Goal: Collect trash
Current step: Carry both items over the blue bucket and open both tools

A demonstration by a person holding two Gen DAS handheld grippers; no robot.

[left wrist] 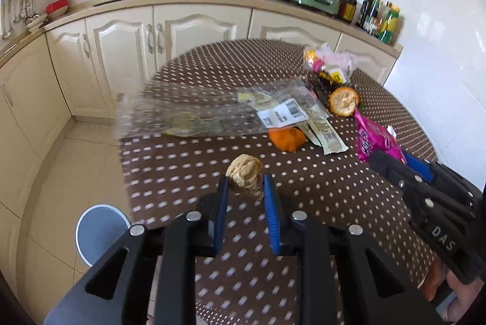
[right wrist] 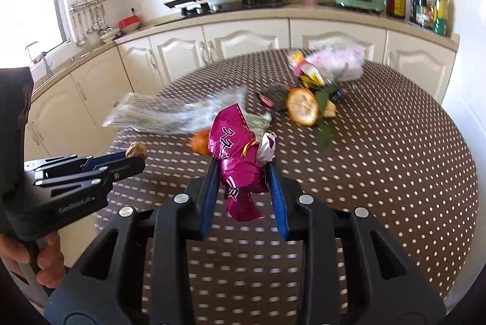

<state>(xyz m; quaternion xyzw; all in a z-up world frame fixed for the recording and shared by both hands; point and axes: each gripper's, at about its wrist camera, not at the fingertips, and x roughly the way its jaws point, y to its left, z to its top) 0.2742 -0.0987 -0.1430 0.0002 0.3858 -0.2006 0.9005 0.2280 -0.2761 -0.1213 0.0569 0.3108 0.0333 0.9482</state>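
Left wrist view: left gripper (left wrist: 244,188) fingers pinch a crumpled brown paper ball (left wrist: 245,177); right gripper (right wrist: 243,176) fingers pinch a crinkly magenta foil wrapper (right wrist: 238,160) above the dotted worktop (right wrist: 379,173). Loose foil might slip.

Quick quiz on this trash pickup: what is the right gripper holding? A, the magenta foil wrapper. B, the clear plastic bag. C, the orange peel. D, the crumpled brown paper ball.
A: in the right wrist view the right gripper has its blue pads pressed on the magenta foil wrapper; the brown paper ball sits in the left gripper.
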